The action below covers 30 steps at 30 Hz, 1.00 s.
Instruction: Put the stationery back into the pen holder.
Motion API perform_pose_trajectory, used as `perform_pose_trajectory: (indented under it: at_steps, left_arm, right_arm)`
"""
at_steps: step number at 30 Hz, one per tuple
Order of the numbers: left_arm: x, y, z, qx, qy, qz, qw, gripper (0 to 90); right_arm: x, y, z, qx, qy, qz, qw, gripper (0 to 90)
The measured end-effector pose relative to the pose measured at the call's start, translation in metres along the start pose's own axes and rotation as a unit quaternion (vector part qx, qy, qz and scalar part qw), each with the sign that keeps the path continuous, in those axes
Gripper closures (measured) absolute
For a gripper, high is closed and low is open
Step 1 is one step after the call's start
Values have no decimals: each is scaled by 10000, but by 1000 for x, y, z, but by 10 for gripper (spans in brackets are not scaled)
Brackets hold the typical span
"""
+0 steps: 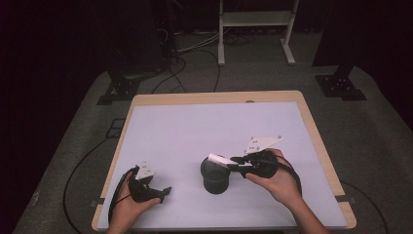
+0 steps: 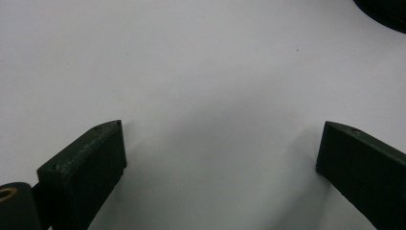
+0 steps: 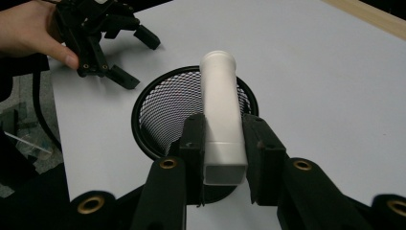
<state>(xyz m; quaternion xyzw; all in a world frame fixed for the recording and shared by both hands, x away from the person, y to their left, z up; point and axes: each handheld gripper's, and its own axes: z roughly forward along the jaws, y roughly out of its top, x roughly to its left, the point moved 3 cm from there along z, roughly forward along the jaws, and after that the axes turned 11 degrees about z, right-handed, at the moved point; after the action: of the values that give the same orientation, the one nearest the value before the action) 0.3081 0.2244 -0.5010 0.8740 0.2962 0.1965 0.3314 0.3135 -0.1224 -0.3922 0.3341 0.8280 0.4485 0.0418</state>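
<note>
A black mesh cup (image 1: pixel 215 175) stands upright on the white table top, its open mouth (image 3: pixel 158 108) facing up. My right gripper (image 1: pixel 237 161) is shut on a white plastic tube (image 3: pixel 221 115) and holds it lying across and just above the cup's rim (image 1: pixel 220 160). The tube has a round far end and a squared near end between the jaws. My left gripper (image 1: pixel 164 191) rests near the table's front left, jaws wide apart with bare table between its fingers (image 2: pixel 84 165). The same left gripper (image 3: pixel 122 55) is seen beyond the cup in the right gripper view.
The white mat (image 1: pixel 195 126) covers a wooden table whose edge (image 1: pixel 319 141) runs along the right. A dark corner of the cup (image 2: pixel 383 12) sits at the top right of the left gripper view. Cables (image 1: pixel 195 63) and a white stand (image 1: pixel 255 22) are on the floor beyond.
</note>
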Motion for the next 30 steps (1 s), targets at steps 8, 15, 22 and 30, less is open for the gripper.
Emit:
perform_pose_trajectory:
  at_steps: [8,15,22,30]
  left_arm:
    - [0,0,0,7,-10,-15,10000,23]
    - [0,0,0,10,-11,-12,10000,22]
    - [0,0,0,15,-8,8,10000,22]
    - [0,0,0,12,-9,-2,10000,22]
  right_arm:
    - [5,3,2,14,19,-114,9999,704]
    - [7,8,6,17,48,-128,9999,704]
    - [10,12,23,152,110,-182,9997,703]
    - [11,13,38,274,115,-200,9994,702]
